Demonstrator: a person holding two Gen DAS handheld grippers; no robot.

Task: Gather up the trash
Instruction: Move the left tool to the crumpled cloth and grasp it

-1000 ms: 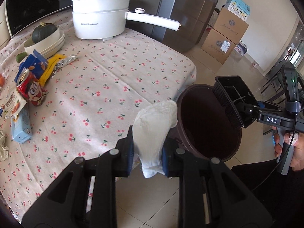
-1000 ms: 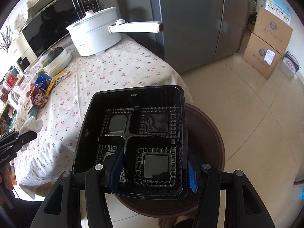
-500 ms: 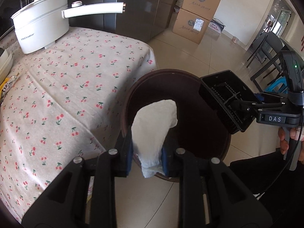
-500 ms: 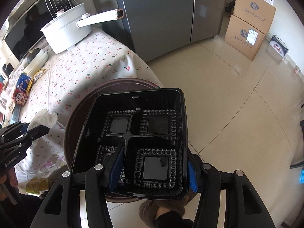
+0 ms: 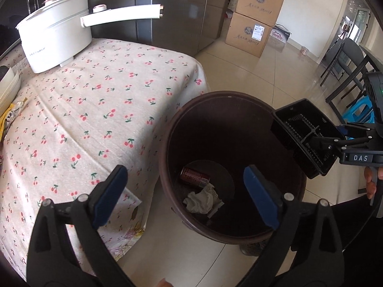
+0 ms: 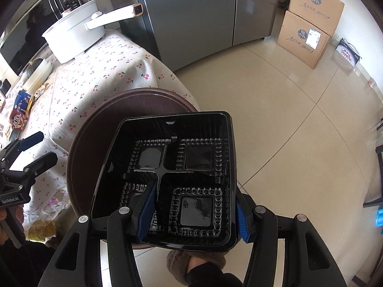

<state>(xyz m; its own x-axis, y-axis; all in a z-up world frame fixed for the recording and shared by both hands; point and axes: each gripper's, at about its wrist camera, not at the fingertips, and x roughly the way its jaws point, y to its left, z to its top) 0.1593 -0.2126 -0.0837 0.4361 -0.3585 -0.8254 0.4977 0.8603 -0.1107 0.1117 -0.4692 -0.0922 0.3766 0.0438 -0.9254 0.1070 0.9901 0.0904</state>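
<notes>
The left hand-held gripper [image 5: 184, 191] is hanging wide open and empty above the bin [image 5: 167, 143]; the right hand-held gripper [image 6: 194, 211] is clamping a black tray [image 6: 167, 167] beyond it, which could catch the rim and spill out.

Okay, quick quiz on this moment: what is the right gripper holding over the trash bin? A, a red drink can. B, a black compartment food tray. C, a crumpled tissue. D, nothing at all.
B: the right gripper is clamped on the black compartment food tray above the brown trash bin, while the crumpled tissue and red can lie at the bin's bottom.
</notes>
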